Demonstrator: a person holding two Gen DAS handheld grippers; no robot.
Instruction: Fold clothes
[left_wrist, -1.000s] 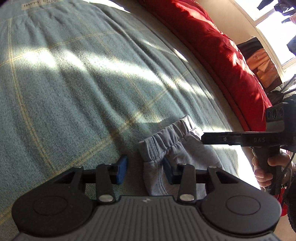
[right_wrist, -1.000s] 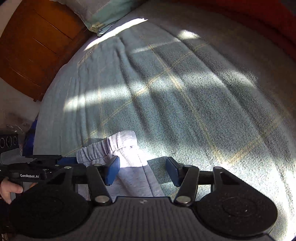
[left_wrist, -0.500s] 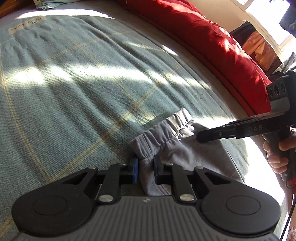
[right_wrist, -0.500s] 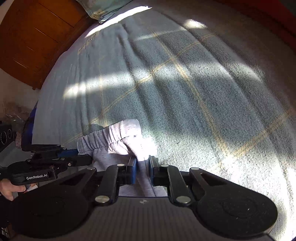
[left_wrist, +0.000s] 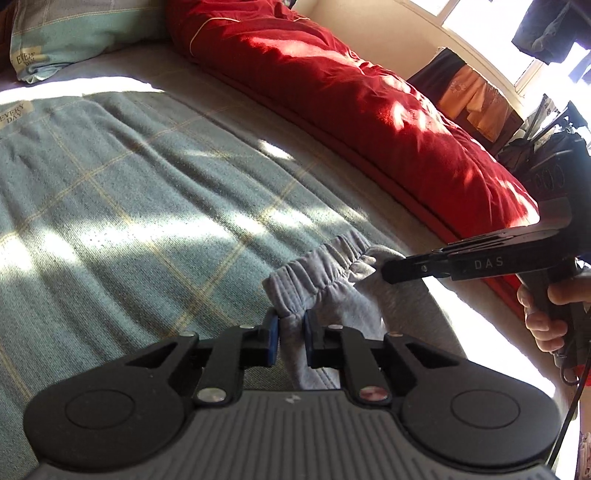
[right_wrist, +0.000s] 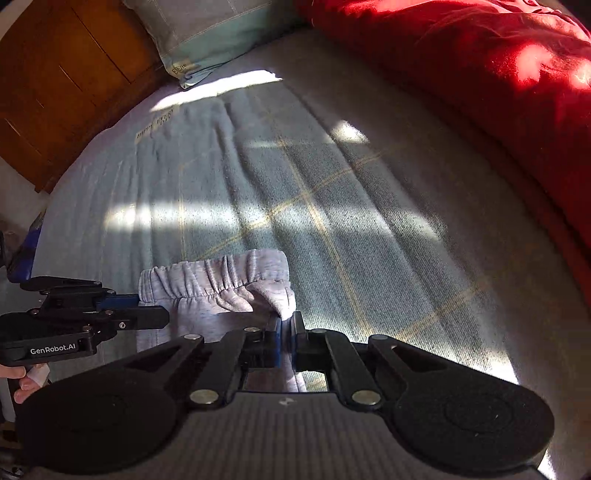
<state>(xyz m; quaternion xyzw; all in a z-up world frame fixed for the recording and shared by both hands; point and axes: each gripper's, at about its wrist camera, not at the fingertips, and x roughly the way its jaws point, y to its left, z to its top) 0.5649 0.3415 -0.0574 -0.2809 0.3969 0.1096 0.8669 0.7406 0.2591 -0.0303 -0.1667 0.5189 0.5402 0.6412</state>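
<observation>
The left gripper (left_wrist: 291, 336) now pinches one corner of the grey sweatpants (left_wrist: 343, 291) at the elastic waistband; a second ago its blue pads stood wide apart on either side of that corner. The right gripper (right_wrist: 286, 338) has likewise closed on the opposite waistband corner, where a second ago its jaws were spread with the cloth lying loose between them. Between the two claws the waistband now hangs as a gathered band, lifted a little off the teal checked blanket (left_wrist: 110, 206) (it lay flat there before). How much of the pant legs trails below the grippers is hard to tell, since the gripper bodies hide them.

In the left wrist view the right gripper comes in from the right, a hand (left_wrist: 546, 314) on its handle. Ahead of both claws lies the blanket, with a pillow (right_wrist: 207, 33) at its far end. The red duvet (left_wrist: 369, 110) lies beyond, to the right of both claws.
</observation>
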